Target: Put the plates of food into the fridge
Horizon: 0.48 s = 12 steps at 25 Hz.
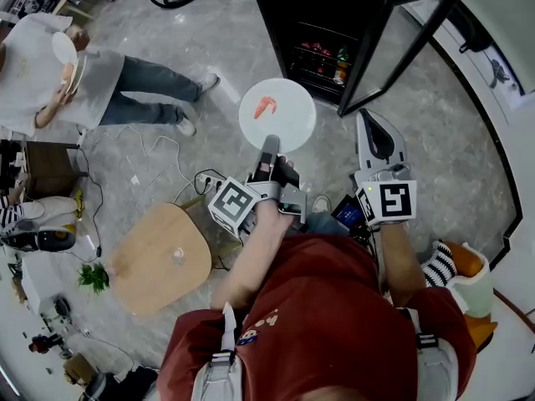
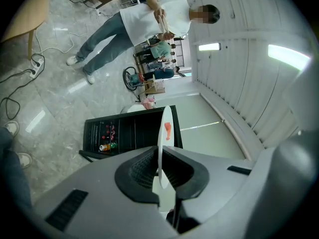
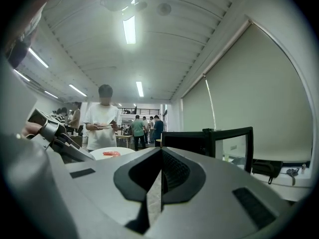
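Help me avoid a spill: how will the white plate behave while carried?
The plate looks rigid and thin, so it likely won't bend. Pinched only at its rim by the left gripper, it may tilt, and the orange food could slide.

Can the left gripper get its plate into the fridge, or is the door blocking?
Probably yes. The fridge door stands open to one side, and only bare floor lies between the fridge and the plate in the left gripper.
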Each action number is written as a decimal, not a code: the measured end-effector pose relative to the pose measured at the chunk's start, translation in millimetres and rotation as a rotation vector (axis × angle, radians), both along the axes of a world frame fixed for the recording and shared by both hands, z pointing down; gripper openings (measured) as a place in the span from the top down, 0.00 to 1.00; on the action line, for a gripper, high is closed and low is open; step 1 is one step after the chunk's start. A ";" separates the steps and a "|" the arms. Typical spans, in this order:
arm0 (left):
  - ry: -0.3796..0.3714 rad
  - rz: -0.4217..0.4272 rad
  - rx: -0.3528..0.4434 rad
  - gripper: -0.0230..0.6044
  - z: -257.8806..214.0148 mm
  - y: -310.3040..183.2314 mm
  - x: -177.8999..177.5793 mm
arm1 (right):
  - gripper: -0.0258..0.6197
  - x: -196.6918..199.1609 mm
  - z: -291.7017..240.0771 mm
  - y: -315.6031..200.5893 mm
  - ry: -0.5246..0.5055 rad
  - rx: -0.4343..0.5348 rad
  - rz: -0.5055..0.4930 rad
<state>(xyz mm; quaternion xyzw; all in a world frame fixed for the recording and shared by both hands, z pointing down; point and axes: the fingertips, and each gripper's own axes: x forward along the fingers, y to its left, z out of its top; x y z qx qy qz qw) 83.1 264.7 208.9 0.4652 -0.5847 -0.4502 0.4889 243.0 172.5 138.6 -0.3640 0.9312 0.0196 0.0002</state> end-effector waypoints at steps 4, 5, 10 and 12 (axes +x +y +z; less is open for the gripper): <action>-0.004 -0.013 -0.003 0.93 3.9 -11.2 10.0 | 0.94 9.0 7.1 -10.7 0.002 -0.004 -0.018; -0.004 -0.014 -0.003 0.93 3.9 -12.1 11.2 | 0.94 10.0 7.7 -11.5 0.004 -0.005 -0.021; -0.002 -0.015 -0.002 0.93 3.2 -17.4 15.0 | 0.94 14.5 6.5 -17.2 0.003 -0.005 -0.025; -0.001 -0.014 -0.002 0.93 3.2 -20.9 15.4 | 0.94 14.9 6.5 -20.0 0.006 -0.004 -0.026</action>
